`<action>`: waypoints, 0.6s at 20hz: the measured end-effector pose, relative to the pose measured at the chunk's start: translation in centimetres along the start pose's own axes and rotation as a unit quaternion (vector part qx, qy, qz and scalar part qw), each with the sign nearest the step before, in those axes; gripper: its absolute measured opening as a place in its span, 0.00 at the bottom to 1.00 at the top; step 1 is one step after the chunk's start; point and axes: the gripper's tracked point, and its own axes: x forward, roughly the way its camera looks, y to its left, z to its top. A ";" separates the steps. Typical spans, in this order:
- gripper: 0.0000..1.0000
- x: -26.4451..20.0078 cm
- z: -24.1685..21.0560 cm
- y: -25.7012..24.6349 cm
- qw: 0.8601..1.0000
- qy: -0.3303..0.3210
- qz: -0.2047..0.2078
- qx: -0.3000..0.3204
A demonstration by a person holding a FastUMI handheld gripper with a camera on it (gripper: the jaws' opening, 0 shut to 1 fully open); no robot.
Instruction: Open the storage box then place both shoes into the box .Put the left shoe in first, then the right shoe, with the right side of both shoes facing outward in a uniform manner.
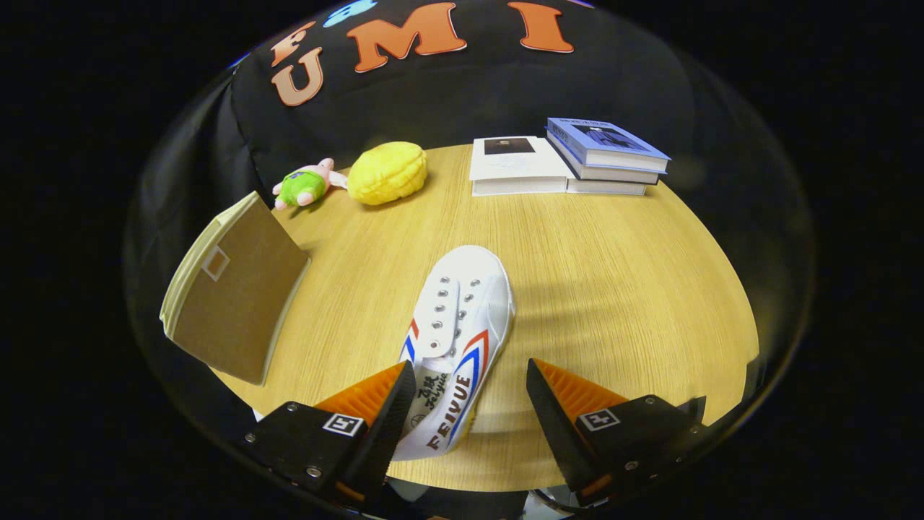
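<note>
A white canvas shoe [460,339] with red and blue stripes lies on the round wooden table [613,289], toe pointing away from me. Its heel end sits between my fingers, close against the left finger [382,404], with a wide gap to the right finger [559,408]. My gripper [471,393] is open just above the shoe's heel and nothing is held. A flat brown storage box [234,289] with a pale edge stands tilted on the table beyond my left finger, its lid side facing me.
At the table's far side lie a pink and green plush toy [307,184], a yellow plush [388,173], and a stack of books [570,159]. Bare wood stretches to the right of the shoe.
</note>
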 end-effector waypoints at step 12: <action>0.49 2.2 -0.9 0.6 0.999 0.012 0.021 0.042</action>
